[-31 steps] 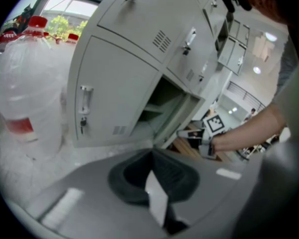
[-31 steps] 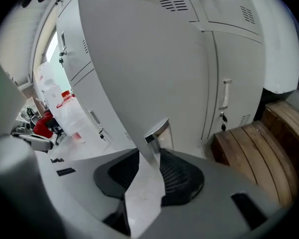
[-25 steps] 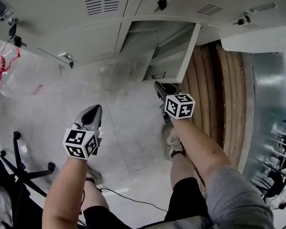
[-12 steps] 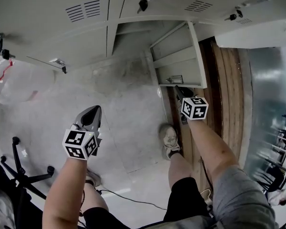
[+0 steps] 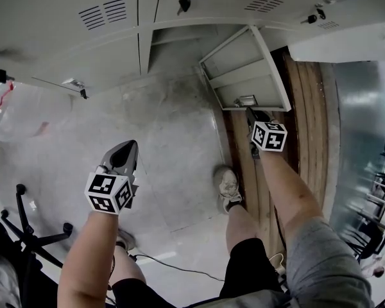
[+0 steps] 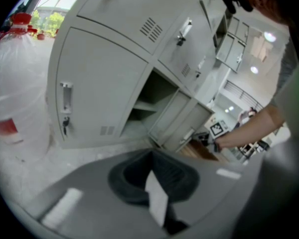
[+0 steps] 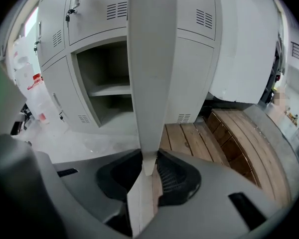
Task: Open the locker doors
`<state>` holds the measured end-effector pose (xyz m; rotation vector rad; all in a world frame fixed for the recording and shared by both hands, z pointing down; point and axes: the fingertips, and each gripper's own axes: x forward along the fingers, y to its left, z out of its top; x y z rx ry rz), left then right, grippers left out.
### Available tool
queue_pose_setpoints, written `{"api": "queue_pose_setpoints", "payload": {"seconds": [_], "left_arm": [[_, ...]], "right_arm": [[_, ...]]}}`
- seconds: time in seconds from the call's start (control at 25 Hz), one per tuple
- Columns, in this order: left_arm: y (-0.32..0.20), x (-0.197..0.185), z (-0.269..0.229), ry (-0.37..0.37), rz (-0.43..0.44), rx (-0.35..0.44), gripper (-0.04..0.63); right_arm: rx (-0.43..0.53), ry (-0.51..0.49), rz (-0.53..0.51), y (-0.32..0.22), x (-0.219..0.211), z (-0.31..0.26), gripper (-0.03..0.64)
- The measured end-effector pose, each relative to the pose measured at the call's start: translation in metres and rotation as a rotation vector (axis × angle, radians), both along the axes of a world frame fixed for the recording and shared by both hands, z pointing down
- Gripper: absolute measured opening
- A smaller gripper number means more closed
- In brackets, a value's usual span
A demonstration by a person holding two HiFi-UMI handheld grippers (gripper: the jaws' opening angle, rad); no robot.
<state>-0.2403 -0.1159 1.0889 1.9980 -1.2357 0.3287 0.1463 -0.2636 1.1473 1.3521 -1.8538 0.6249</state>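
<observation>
The bottom locker door (image 5: 247, 69) stands swung out from the lockers (image 5: 64, 24), and the inside with its shelf shows beside it. The right gripper (image 5: 251, 113) is at the free edge of this door, right next to the door's little latch (image 5: 246, 100). Its jaws have just been closing. The thin edge of the door is between them, so the gripper is pinching the door. The left gripper (image 5: 124, 151) hangs over the floor (image 5: 173, 133), well to the left of the door. Its jaws are together and nothing is in them.

The door looks like thin metal. It is stiff, and I think it is light and will swing easily on its hinge. The paint is smooth, so the edge could slip out of a weak pinch. The free edge, far from the hinge, is the best place to hold. Left of the open door, another bottom door (image 5: 77, 56) is closed, with a key (image 5: 83, 94) hanging by its handle. That handle looks like a good place to grab.
</observation>
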Motion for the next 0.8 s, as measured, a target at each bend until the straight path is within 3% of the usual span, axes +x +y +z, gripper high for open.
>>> {"api": "queue_pose_setpoints", "payload": {"seconds": [0.12,0.2,0.28,0.52,0.68,0.8], "left_arm": [[0.000,-0.002,-0.001,0.000,0.000,0.003,0.005],[0.000,-0.006,0.000,-0.003,-0.009,-0.001,0.005],[0.000,-0.010,0.001,-0.001,-0.021,-0.003,0.005],[0.003,-0.019,0.007,0.007,-0.043,-0.010,0.005],[0.008,-0.028,0.011,0.005,-0.063,-0.022,0.005],[0.009,-0.034,0.012,0.005,-0.074,-0.024,0.003]], "right_arm": [[0.000,-0.010,0.110,0.004,0.004,0.001,0.105],[-0.026,-0.062,0.198,0.022,-0.003,0.009,0.153],[-0.078,-0.136,0.196,0.050,-0.032,0.022,0.153],[-0.167,-0.335,-0.202,0.125,-0.208,0.031,0.061],[-0.172,-0.391,-0.346,0.139,-0.296,0.032,0.023],[-0.147,-0.405,-0.419,0.132,-0.334,0.023,0.018]]}}
